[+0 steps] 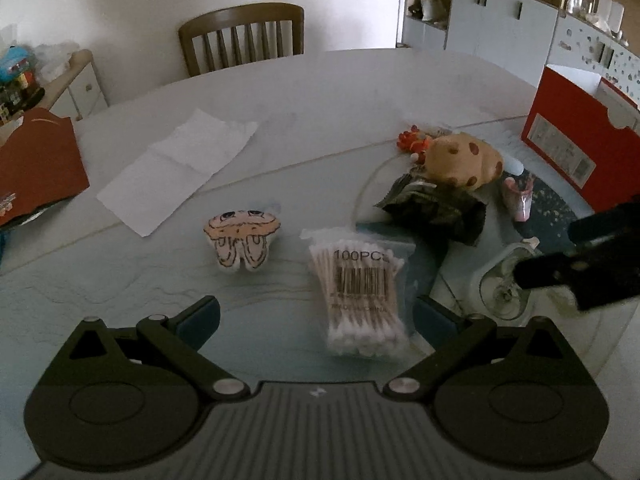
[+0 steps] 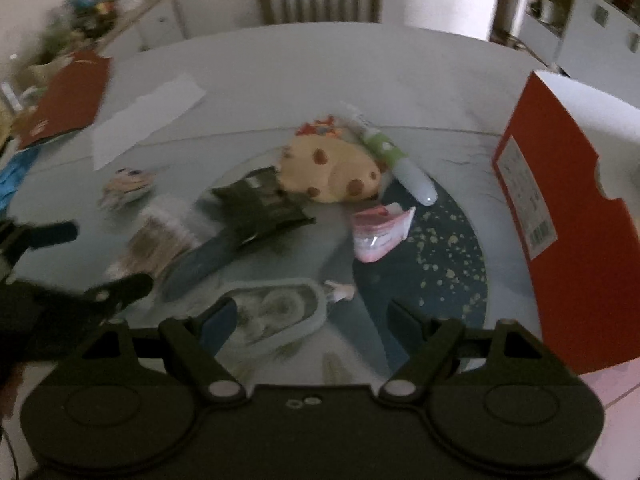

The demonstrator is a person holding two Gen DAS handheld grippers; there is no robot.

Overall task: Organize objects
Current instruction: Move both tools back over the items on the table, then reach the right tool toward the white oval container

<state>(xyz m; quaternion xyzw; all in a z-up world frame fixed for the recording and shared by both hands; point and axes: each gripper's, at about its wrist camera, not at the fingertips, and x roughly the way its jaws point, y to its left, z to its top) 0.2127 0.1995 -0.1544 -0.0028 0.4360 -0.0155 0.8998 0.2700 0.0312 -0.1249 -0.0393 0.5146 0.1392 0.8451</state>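
Cotton swabs (image 1: 362, 292), a sealed packet marked 100PCS, are lying on the glass turntable (image 1: 280, 312) just ahead of the left gripper (image 1: 318, 314), between its wide-open jaws but not touched by them. Judging by this, the approach to a first pick is in hand, and the next move is calling for the left gripper lowering further and centring over the packet before closing across its narrow width. Left of the swabs a small cartoon plush (image 1: 241, 240) is sitting; right of them a dark foil pouch (image 1: 434, 204) and a spotted plush (image 1: 460, 160). The right gripper (image 2: 312, 320) is hanging open and empty over a tape dispenser (image 2: 276, 308). Only the right wrist view is showing the pink sachet (image 2: 378, 232) clearly, the green-banded tube (image 2: 396, 160) and the full side of the red box (image 2: 568, 216); only the left view is giving the swab label sharply
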